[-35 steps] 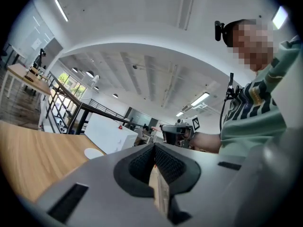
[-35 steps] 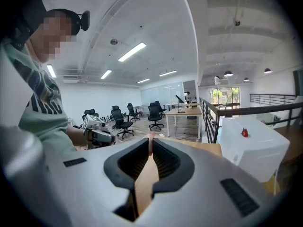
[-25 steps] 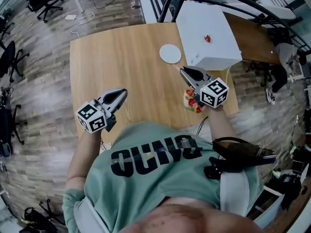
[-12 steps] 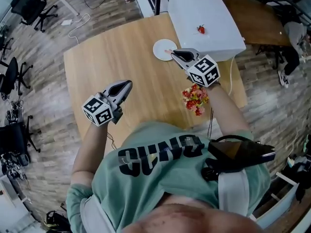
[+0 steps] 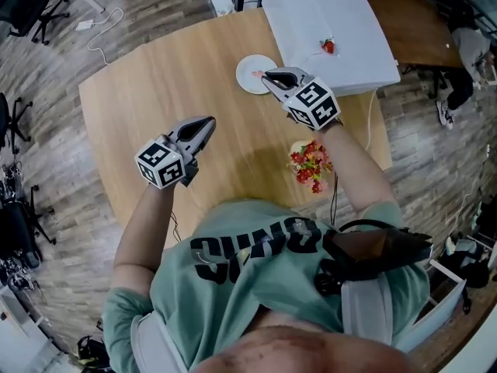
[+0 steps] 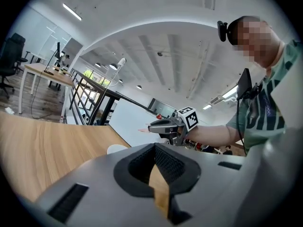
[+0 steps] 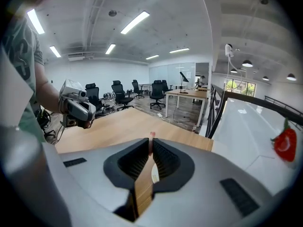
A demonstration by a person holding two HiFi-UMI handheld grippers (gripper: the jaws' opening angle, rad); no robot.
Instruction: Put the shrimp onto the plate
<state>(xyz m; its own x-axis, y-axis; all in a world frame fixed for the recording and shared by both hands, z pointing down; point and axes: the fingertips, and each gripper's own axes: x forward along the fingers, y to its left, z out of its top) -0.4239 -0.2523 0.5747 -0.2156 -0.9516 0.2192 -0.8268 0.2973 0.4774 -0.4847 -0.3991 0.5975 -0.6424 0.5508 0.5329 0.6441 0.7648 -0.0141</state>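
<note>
A small pink shrimp (image 7: 151, 137) is pinched between the pads of my right gripper (image 7: 150, 148), which is shut on it. In the head view that right gripper (image 5: 269, 75) hangs over the near right edge of the white plate (image 5: 246, 70), and the shrimp (image 5: 258, 74) pokes out over the plate. A pile of red and pink shrimp (image 5: 310, 165) lies on the wooden table (image 5: 155, 84) beside my right forearm. My left gripper (image 5: 206, 123) hovers over the table's middle, shut and empty. From the left gripper view I see the right gripper (image 6: 152, 126) beyond the plate (image 6: 116, 148).
A white box (image 5: 330, 18) stands at the table's far right, just behind the plate, with a small red thing (image 5: 329, 46) on top. The table's near edge runs close to the person's body. Office chairs and cables lie on the floor around.
My right gripper has moved from the shrimp pile away from the body to the plate, with the shrimp in it. My left gripper has moved forward over the table.
</note>
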